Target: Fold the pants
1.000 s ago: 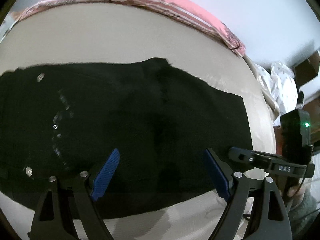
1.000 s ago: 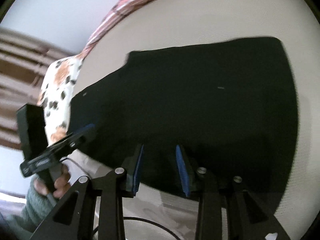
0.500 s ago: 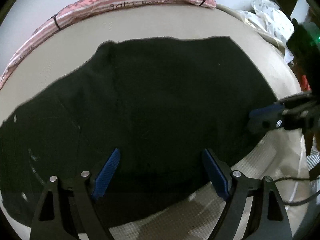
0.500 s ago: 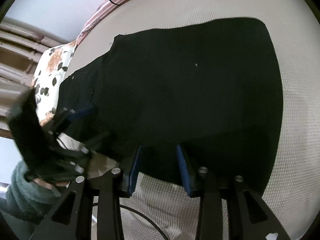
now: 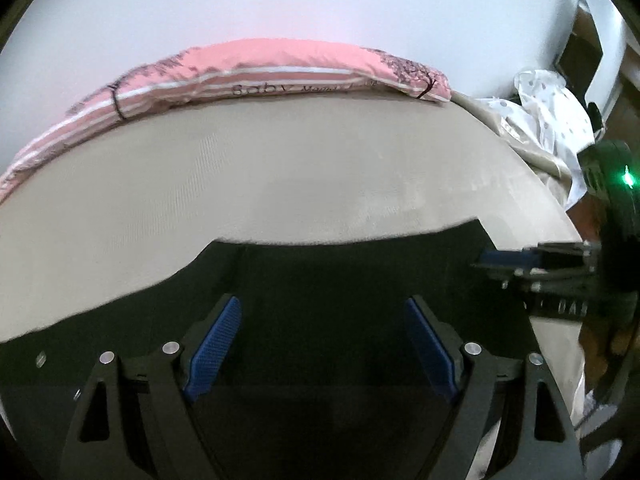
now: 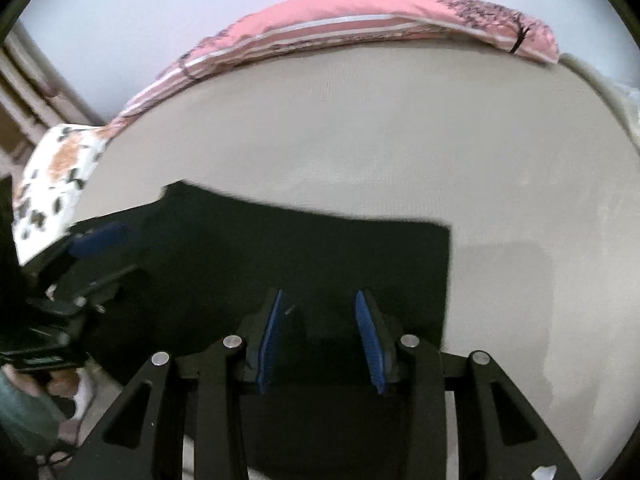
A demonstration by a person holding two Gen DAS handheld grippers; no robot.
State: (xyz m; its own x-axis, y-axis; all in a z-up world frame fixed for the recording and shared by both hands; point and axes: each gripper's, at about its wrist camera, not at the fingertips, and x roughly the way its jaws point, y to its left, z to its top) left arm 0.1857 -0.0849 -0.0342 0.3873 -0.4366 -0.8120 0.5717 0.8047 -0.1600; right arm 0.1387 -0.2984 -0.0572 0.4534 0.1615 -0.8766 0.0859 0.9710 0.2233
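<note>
Your left hand-held gripper (image 5: 322, 344) sits at the bottom centre of its own view with its blue pads (image 5: 214, 350) set wide apart and nothing between them. Under it, the black pants (image 5: 340, 280) lie flat on the beige bed (image 5: 280, 168), filling the lower half of the frame; their far edge runs as a fairly straight line across the middle, dropping away toward the lower left. Small metal studs (image 5: 40, 359) glint on the fabric at the left edge.

At the right edge of that view you see your right hand-held gripper (image 5: 508, 260) from the side, just over the right-hand corner of the pants, with a green light (image 5: 627, 179) glowing on its body.

In the right wrist view your right hand-held gripper (image 6: 319, 336) is at the bottom centre, its pads (image 6: 269, 344) narrowly parted and holding nothing, with black fabric beneath them. The pants (image 6: 280, 256) take up the lower left and centre of this frame and end in a squared corner right of centre; bare bed (image 6: 400, 140) lies beyond. Your left hand-held gripper (image 6: 96, 240) shows blurred at the left edge, over the cloth.

A pink striped blanket (image 5: 260, 72) runs along the far side of the bed in the upper part of both views, and a white floral pillow (image 6: 52, 184) sits at the left of the right wrist view.
</note>
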